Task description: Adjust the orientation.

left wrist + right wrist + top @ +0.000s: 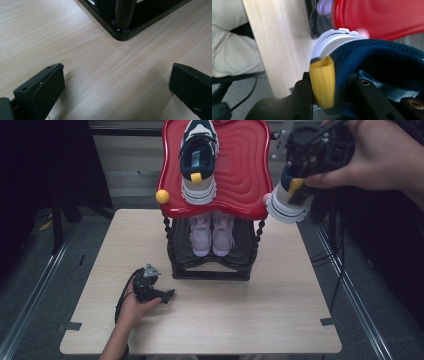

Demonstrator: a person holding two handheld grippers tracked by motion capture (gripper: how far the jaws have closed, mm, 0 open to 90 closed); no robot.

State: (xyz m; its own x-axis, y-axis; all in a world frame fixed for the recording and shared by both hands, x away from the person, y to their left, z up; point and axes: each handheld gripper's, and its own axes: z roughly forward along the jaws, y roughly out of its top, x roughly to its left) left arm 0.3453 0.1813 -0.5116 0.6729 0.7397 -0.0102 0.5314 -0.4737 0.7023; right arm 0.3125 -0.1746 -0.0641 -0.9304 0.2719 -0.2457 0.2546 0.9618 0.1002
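I see a navy and white sneaker (287, 195) held up in the air at the right edge of the red top shelf (245, 165), its white heel just beside the shelf's front right corner. My right gripper (307, 167) is clenched on the sneaker's heel collar: in the right gripper view the two black jaws squeeze the navy fabric (377, 60) right at the yellow heel loop (322, 85). The right hand (372, 157) carries that gripper high, above table level.

A matching sneaker (199, 160) already lies on the red top shelf, heel towards me, with the same yellow loop. On the black lower shelf (240, 245) below stands a pair of pale pink sneakers (212, 232), side by side. A yellow ball (162, 196) caps the rack's front left corner.

The rack stands on a light wooden table (280, 320). My left gripper (167, 295) rests on the tabletop near the rack's base (120, 35), its jaws spread wide and grasping nothing, only bare wood between them.
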